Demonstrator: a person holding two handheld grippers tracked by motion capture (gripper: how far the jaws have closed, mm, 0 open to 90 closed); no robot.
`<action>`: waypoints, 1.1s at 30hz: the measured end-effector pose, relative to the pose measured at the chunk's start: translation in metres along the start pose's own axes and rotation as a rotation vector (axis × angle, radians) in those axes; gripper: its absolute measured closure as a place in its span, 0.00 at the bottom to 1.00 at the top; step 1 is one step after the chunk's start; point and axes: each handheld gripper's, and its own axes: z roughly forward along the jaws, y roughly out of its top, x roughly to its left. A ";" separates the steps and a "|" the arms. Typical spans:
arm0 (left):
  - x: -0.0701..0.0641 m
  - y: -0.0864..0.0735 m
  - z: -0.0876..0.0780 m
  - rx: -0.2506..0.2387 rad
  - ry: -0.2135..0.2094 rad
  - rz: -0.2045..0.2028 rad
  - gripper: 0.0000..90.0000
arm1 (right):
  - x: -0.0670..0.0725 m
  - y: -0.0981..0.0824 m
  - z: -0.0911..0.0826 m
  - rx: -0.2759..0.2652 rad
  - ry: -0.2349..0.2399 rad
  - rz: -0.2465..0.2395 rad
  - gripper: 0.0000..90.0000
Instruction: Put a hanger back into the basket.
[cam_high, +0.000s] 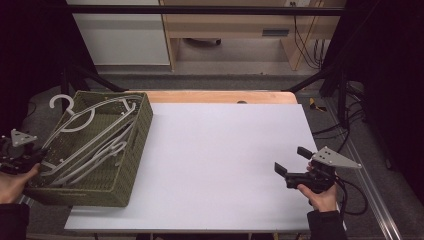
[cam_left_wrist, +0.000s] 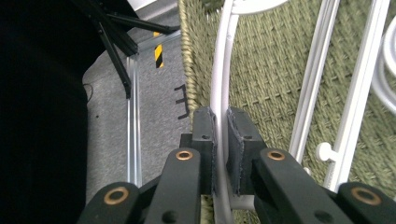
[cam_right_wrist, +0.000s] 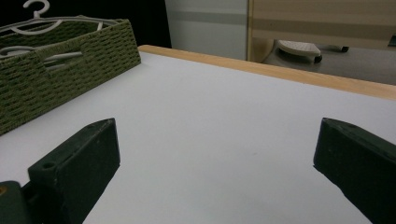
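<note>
A white table (cam_high: 220, 160) takes up most of the space, with a strip of bare wood along its far edge. At its left end sits a green woven basket (cam_high: 127, 150), its near corner hanging a little past the table's side. White clothes hangers are piled inside it, their hooks pointing to the far left, one hook sticking up over the rim. The left gripper (cam_left_wrist: 220, 140) is at the basket's near left corner, its jaws pinching the rounded bar of one white hanger (cam_left_wrist: 219, 84) just inside the basket wall. Well apart from all that, near the table's right edge, the right gripper (cam_high: 292, 160) hangs low over the bare surface, held in the person's hand, jaws spread wide with nothing between them and pointing toward the basket.
</note>
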 end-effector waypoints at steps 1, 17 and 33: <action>-0.003 -0.001 0.003 0.007 0.004 0.009 0.92 | 0.000 0.000 0.000 0.000 0.000 0.000 0.01; -0.015 -0.016 0.000 -0.083 -0.101 -0.073 0.91 | 0.000 0.000 0.000 -0.001 0.003 -0.004 0.01; -0.029 -0.023 -0.023 -0.190 -0.184 -0.052 0.87 | 0.001 0.000 -0.001 -0.003 0.004 -0.005 0.01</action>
